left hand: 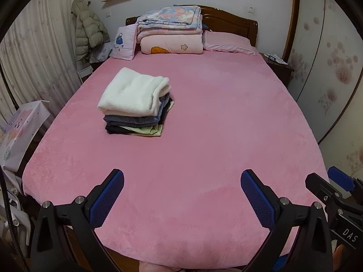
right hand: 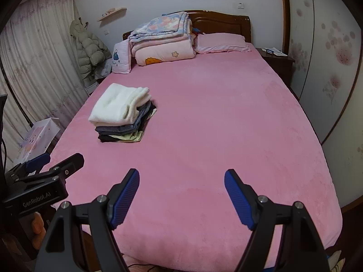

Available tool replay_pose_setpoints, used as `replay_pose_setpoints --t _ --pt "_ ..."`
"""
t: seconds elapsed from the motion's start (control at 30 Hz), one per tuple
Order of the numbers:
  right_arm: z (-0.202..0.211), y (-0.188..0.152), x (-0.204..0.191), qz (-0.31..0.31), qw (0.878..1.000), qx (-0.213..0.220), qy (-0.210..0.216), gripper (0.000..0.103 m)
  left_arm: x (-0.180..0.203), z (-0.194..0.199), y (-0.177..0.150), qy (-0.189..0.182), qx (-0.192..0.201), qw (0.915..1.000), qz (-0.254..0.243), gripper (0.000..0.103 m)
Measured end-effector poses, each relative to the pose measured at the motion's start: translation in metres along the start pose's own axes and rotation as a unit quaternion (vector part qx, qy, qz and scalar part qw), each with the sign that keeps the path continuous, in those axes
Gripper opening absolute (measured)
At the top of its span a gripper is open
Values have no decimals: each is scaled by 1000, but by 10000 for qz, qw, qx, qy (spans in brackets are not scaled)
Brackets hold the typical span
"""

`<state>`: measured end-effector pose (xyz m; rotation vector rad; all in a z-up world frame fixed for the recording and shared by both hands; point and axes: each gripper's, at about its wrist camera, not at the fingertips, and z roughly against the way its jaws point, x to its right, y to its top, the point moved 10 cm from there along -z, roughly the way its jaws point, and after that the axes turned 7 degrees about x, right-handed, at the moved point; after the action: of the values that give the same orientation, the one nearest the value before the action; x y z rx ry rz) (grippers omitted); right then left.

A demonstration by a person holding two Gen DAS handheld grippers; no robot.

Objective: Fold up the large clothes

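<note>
A stack of folded clothes (left hand: 136, 104) sits on the left half of the pink bed (left hand: 215, 136), with a white fleecy garment on top, grey denim under it, then black and pale green pieces. The same stack of clothes (right hand: 122, 115) lies left of centre on the bed (right hand: 215, 124) in the right wrist view. My left gripper (left hand: 182, 176) hovers over the foot of the bed, open, nothing between its blue pads. My right gripper (right hand: 181, 175) is likewise open and empty above the foot. Each gripper appears at the edge of the other's view. No unfolded garment lies on the bed.
Folded quilts (left hand: 170, 31) and pink pillows (left hand: 226, 42) are piled at the wooden headboard. A padded coat (left hand: 88, 29) hangs by the curtain on the left. A nightstand (left hand: 275, 64) stands at the right, a white box (left hand: 20, 133) at the left of the bed.
</note>
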<state>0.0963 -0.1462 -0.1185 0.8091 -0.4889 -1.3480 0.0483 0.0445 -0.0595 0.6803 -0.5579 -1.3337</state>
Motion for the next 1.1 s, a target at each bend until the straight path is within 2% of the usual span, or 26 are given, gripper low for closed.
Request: replay_pose_setpoints --t 0.37,1.1 --pt "3 -18 10 -184 9993 -319 -48 78 22 2 -17 -207 -411 9987 -196 102" --pt "7 -17 22 -352 9976 -439 -394 78 34 -6 -8 -549 -658 9955 -400 102"
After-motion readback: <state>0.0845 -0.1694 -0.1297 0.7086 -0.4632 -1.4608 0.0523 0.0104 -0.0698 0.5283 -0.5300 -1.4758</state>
